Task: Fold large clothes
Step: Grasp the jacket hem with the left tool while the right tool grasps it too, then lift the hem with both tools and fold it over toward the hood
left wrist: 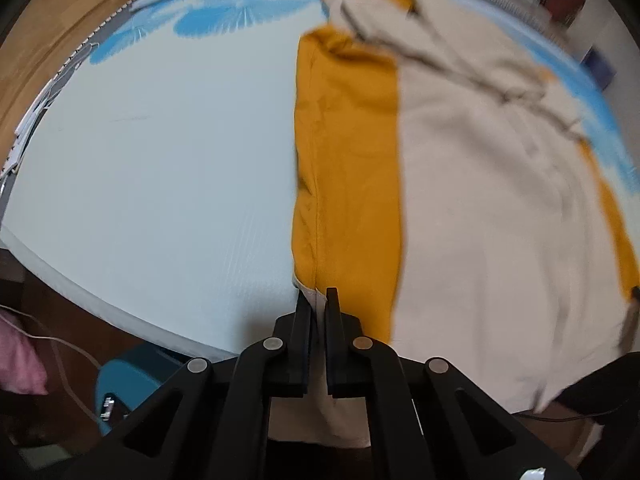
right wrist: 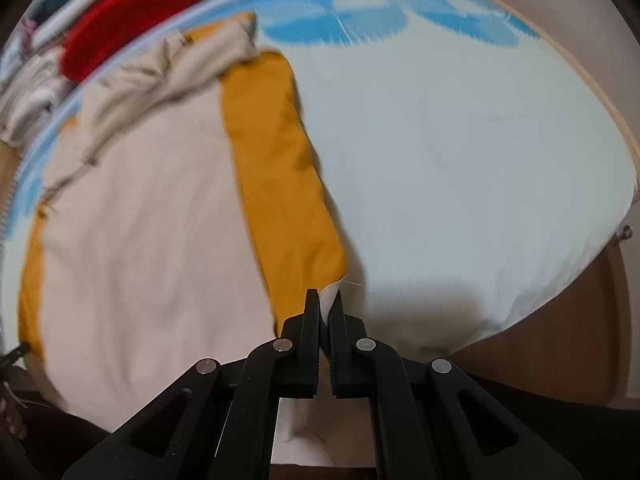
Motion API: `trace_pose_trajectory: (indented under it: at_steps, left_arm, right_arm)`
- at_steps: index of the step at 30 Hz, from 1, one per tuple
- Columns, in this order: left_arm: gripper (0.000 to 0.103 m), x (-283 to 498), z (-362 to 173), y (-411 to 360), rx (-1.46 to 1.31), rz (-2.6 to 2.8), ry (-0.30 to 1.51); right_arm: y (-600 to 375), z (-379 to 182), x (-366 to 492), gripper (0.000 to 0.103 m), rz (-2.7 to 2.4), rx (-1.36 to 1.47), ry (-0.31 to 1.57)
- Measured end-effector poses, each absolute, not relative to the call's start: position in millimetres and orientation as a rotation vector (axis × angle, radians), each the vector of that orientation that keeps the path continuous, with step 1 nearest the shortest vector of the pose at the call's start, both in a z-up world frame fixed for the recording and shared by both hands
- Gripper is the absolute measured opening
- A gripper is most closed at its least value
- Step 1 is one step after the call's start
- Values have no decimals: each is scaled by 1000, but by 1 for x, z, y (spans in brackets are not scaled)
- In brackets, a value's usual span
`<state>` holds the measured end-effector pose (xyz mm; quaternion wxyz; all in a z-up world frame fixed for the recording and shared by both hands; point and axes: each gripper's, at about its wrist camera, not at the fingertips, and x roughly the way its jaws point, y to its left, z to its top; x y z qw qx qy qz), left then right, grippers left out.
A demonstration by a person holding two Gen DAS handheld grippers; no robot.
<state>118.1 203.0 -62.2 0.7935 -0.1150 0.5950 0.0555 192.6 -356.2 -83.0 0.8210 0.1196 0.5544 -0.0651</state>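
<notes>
A large beige and mustard-yellow garment [left wrist: 472, 184] lies spread on the pale blue bed sheet [left wrist: 160, 160], its collar end bunched at the far side. My left gripper [left wrist: 319, 294] is shut on the near hem at the garment's left mustard edge. In the right wrist view the same garment [right wrist: 140, 208] fills the left half, and my right gripper [right wrist: 329, 298] is shut on the near hem at its right mustard edge [right wrist: 280, 184]. Beige fabric hangs below both grippers over the bed's near edge.
The sheet [right wrist: 460, 160] has a blue flower print at the far side. A red cloth [right wrist: 128, 20] and piled clothes [right wrist: 36, 92] lie beyond the bed. A teal stool [left wrist: 128, 380], a pink cloth [left wrist: 20, 360] and a white cable sit by the floor at left.
</notes>
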Motion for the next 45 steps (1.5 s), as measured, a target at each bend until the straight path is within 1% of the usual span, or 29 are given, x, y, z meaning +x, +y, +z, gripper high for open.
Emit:
trace_pose_trajectory:
  at_steps: [5,7,11,15,24,28,32,35,37,41,45]
  left_arm:
    - [2,100,-17,205,-397,46,1145]
    - [2,96,-3,201,-418,28,1102]
    - [2,98,25,195,-429,-6,1045]
    - [2,88,40,207,-488,-30,1042]
    - [1,40,64,213,-557,-67,1009]
    - [1,48,65,214,-545,-68,1016]
    - [1,75,65,217,-544,-56,1029]
    - [2,105,66,223,-565,-64,1024]
    - [2,129,61,227,-531,-43,1025]
    - [2,188,32,242,-485,-41,1051]
    - [2,231,1,252,-480,-62,1054]
  right_arm:
    - [-353,-25,176,3,-33,283,1054]
    - [-353,-4,169,3,-4,286,1014]
    - [-359,22,165,3,32,316,972]
    - [-365,44,146,3,61,346,947]
    - [-385,94,77,3,80,374,861]
    - [-398,102,69,3,63,402,829]
    - [-407,99,93,3,39,380,813]
    - [-413,102,126,3,43,381,801]
    - [-415,102,158,3,52,367,803]
    - [-414,86,228,3,51,351,847]
    - [-409,52,298,3,36,295,902]
